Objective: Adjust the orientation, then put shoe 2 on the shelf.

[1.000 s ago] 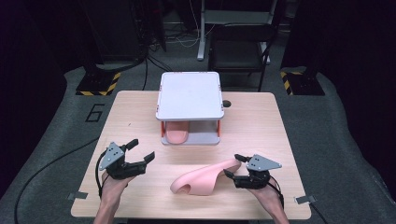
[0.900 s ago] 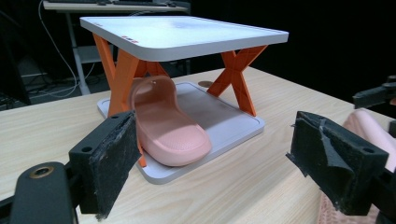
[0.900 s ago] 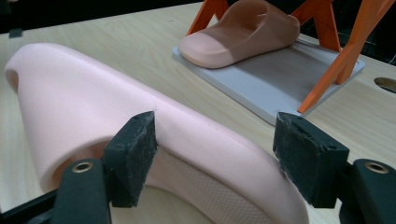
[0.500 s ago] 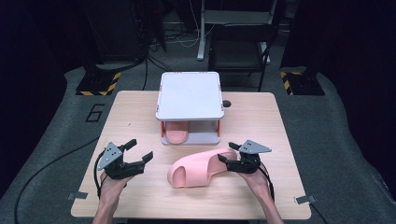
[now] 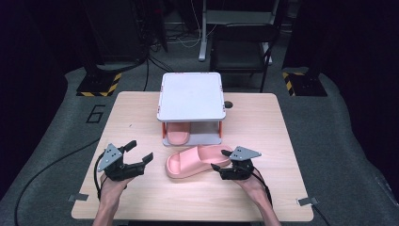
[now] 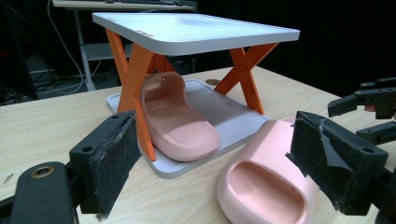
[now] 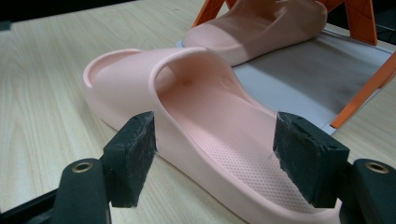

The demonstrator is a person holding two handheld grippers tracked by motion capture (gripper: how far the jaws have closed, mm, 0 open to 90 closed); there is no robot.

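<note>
A pink slipper (image 5: 195,161) lies flat on the wooden table just in front of a small rack (image 5: 190,96) with a white top and orange legs. My right gripper (image 5: 219,159) is open, its pads either side of this slipper's heel (image 7: 224,140). A second pink slipper (image 5: 178,134) sits on the rack's lower shelf (image 6: 229,119), at its left side. My left gripper (image 5: 141,149) stands open and holds nothing, left of the loose slipper (image 6: 266,186) and pointing at the rack. The right gripper (image 6: 369,107) also appears at the far right of the left gripper view.
The right half of the rack's lower shelf (image 7: 303,60) is bare. A small dark round spot (image 5: 228,104) lies on the table beside the rack. Tape marks (image 5: 306,201) sit near the table's front corners. Dark stands and cables lie beyond the far edge.
The right gripper carried the tilted slipper up the table toward the rack and laid it flat; its jaws now stand apart around the heel. The left gripper stayed put.
</note>
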